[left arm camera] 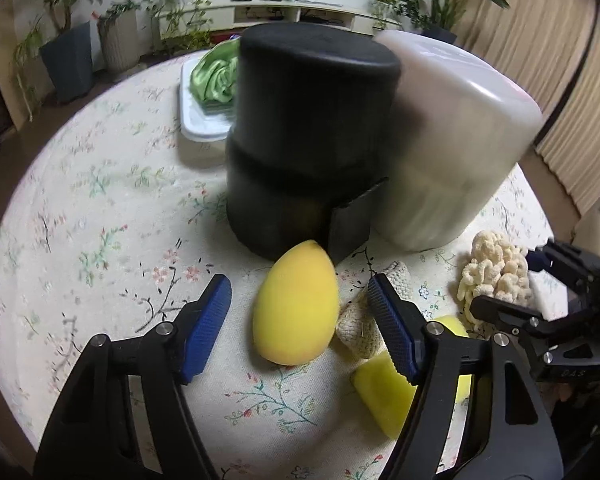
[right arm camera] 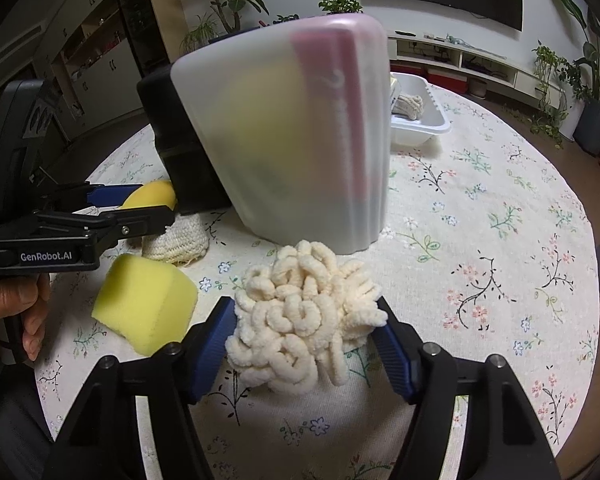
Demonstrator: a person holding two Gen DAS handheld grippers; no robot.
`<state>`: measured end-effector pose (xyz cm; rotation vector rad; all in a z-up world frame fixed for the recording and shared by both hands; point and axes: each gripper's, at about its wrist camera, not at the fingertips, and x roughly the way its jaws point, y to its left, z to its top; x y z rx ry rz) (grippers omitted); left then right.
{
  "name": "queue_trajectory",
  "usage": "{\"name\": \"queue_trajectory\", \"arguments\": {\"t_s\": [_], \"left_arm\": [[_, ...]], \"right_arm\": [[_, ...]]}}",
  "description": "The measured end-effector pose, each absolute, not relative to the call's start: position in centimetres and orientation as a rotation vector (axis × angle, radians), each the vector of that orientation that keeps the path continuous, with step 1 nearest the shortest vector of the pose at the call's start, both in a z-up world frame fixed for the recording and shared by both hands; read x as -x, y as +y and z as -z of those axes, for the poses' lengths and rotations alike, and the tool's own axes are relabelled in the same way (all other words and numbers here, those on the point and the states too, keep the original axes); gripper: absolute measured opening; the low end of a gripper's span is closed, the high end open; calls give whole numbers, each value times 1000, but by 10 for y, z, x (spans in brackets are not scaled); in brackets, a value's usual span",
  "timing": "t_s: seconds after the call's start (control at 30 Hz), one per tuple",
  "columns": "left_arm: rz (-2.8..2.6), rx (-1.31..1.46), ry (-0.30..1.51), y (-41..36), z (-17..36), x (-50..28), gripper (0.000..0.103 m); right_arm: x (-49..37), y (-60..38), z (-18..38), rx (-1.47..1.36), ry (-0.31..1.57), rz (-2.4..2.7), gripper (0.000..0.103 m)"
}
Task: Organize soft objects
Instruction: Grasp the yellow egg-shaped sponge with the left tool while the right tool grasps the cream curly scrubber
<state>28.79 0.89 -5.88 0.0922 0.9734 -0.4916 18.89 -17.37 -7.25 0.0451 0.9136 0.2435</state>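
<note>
Straddling egg sponge [left arm camera: 298, 304] with left tongs [left arm camera: 300, 328] unclenched and chenille mitt [right arm camera: 300, 316] with right tongs [right arm camera: 306, 344], neither clearly gripped, yellow sponge [right arm camera: 146, 312] unsorted on tabletop [right arm camera: 480, 240].

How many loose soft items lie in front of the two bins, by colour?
Yellow: 2 (egg-shaped sponge, block sponge)
Cream: 1 (fluffy looped pad)
Beige: 1 (woven pouch)
Total: 4
</note>
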Motion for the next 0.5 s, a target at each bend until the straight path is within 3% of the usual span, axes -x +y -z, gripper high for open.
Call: {"name": "queue_trajectory", "arguments": {"t_s": [0.17, 0.27, 0.37, 0.5], "left_arm": [[476, -15, 1006, 20, 64, -293, 69], [490, 19, 1012, 23, 64, -292, 64], [494, -2, 1010, 21, 63, -293, 49], [477, -66, 993, 13, 61, -290, 48]], "right_arm": [[-190, -173, 73, -47, 906, -245, 70], [-189, -175, 73, -51, 902, -247, 70], [-188, -176, 74, -52, 897, -248, 70], [-187, -174, 74, -32, 894, -247, 70]]}}
